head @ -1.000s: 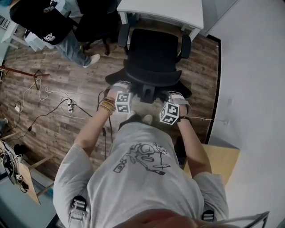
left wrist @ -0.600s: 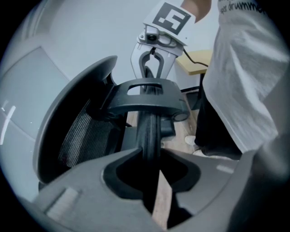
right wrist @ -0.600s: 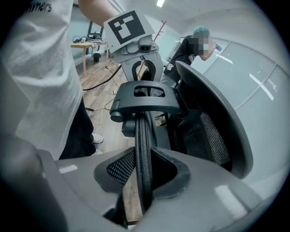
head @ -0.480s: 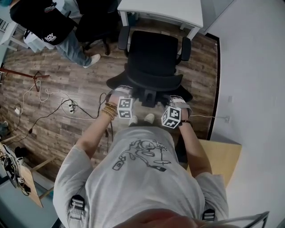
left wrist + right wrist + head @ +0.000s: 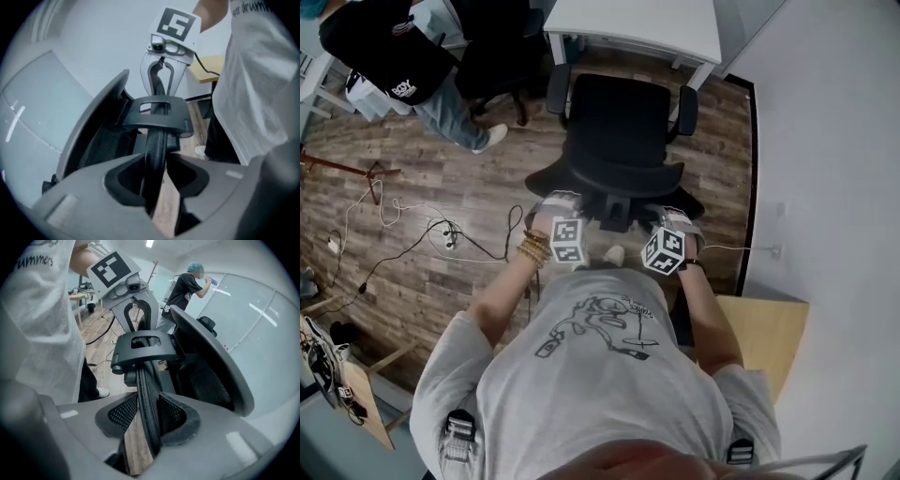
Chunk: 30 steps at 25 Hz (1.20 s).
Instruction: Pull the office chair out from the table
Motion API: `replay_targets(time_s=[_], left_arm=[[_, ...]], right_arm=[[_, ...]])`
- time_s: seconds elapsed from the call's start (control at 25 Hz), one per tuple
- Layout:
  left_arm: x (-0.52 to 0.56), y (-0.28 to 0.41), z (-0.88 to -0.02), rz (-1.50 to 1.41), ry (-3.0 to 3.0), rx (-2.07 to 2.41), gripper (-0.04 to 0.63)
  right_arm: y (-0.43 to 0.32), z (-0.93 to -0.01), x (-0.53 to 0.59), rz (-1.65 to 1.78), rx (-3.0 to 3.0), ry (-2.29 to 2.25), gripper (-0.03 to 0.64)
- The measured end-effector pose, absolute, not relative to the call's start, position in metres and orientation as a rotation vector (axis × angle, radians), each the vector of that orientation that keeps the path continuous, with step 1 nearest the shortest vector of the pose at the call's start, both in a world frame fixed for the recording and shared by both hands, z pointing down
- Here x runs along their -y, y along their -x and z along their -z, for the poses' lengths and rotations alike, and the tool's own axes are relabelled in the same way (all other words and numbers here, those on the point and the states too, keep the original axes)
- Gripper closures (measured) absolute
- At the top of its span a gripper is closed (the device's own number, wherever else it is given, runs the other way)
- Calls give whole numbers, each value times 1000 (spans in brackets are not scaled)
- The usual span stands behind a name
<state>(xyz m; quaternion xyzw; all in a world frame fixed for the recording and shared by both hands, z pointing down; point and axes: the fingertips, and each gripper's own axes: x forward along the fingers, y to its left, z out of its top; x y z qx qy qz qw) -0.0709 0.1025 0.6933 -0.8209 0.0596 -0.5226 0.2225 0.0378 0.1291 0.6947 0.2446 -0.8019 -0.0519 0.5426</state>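
The black office chair [image 5: 619,117] stands just off the white table [image 5: 637,23], its backrest [image 5: 614,173] toward me. My left gripper [image 5: 551,200] and right gripper [image 5: 673,214] sit on the backrest's top edge, one at each end. In the left gripper view the thin black edge [image 5: 154,150] runs between the opening jaws of the left gripper [image 5: 157,173], with floor showing beside it. In the right gripper view the mesh edge [image 5: 147,399] lies between the opening jaws of the right gripper [image 5: 147,420], also with a gap.
Another person [image 5: 403,56] stands at the upper left beside a second dark chair [image 5: 497,47]. Cables [image 5: 441,230] trail over the wooden floor at the left. A white wall [image 5: 825,187] runs along the right, with a light wooden board [image 5: 759,328] by my right elbow.
Both grippers and the chair's backrest have come a little toward me, away from the table. The gap between seat and table has widened slightly.
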Motion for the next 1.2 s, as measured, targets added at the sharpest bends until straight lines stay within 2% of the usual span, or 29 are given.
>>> replay_targets(time_s=[0.16,0.24,0.32,0.48,0.72,0.92,1.2], left_arm=[[-117,71,-667,1331,2399,-231,502],[-118,71,-649,1240,2487,-320,569],[-115,72,-623,1121,2566,-438,594],[-108,71,-561,787,2834,-668,594],[-98,76,-474,199,3201,-836,594],[-103,73,-440,67,3227,-789,594],[-101,69,-434,22,3250,-781,594]], right_arm=[[-29,-669,-137,89,1976,-626,482],[-25,-653,-139,34,2045,-678,523],[-19,-632,-138,-31,2128,-755,526],[0,-567,-130,-172,2367,-973,578],[20,-473,-120,-303,2671,-1227,609],[37,-434,-124,-228,2751,-1250,611],[40,-428,-120,-222,2772,-1286,610]])
